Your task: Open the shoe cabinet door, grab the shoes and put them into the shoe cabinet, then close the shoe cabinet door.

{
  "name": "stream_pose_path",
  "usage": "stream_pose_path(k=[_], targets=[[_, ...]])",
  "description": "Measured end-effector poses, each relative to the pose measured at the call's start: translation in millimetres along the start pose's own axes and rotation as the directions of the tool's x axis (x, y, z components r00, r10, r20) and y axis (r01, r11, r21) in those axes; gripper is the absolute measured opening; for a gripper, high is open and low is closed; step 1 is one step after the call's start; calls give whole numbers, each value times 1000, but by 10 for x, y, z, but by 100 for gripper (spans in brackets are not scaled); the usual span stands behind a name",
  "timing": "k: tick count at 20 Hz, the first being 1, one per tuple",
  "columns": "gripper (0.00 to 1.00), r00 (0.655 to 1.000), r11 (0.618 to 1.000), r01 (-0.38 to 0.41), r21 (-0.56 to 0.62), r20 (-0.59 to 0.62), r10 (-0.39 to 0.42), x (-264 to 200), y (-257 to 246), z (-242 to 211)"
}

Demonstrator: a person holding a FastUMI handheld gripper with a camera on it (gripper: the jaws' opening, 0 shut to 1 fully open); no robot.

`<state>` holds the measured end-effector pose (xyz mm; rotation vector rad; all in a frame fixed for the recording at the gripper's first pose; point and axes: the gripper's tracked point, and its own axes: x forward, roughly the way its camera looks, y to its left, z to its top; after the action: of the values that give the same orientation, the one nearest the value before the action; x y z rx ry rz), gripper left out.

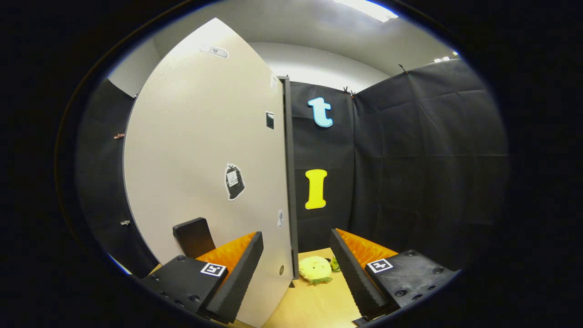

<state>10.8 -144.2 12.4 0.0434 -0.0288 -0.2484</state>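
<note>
Between your fingers, the hand-held gripper (296, 273) stands spread wide and grasps nothing; the inner faces of its fingers (237, 278) are ribbed and wedge-shaped, tapering forward. Rising through that gap is the shoe cabinet door (205, 159), a tall, flat, smooth panel in a pale beige finish, seen nearly edge-on, with a dark strip running along its right edge (288, 173). Its lower corner sits just beside the left finger, though you cannot tell whether they touch. On the door's face you have a black bag-shaped sticker (234, 181), a small dark square tag (270, 120) higher up, and a pale oval fitting (214, 51) near the top. A black, rounded block (193, 236) sits at the door's lower part, just beyond the left finger.

Ahead of the fingers, on the light wooden floor (314, 305), lies a fuzzy, pale yellow plush slipper (314, 269), soft and rounded, close to the door's bottom edge, with a small green thing (335, 264) just beside it. Matte, creased black cloth (423, 159) forms the booth wall behind.
</note>
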Motion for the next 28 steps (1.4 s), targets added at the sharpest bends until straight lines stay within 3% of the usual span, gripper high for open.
stream_pose_path(k=[8, 16, 28], targets=[[97, 997, 997, -72, -17, 4, 72, 305, 827, -99], [97, 992, 992, -123, -38, -25, 122, 482, 1033, -171], [97, 990, 989, -137, -48, -33, 135, 543, 1074, -188]])
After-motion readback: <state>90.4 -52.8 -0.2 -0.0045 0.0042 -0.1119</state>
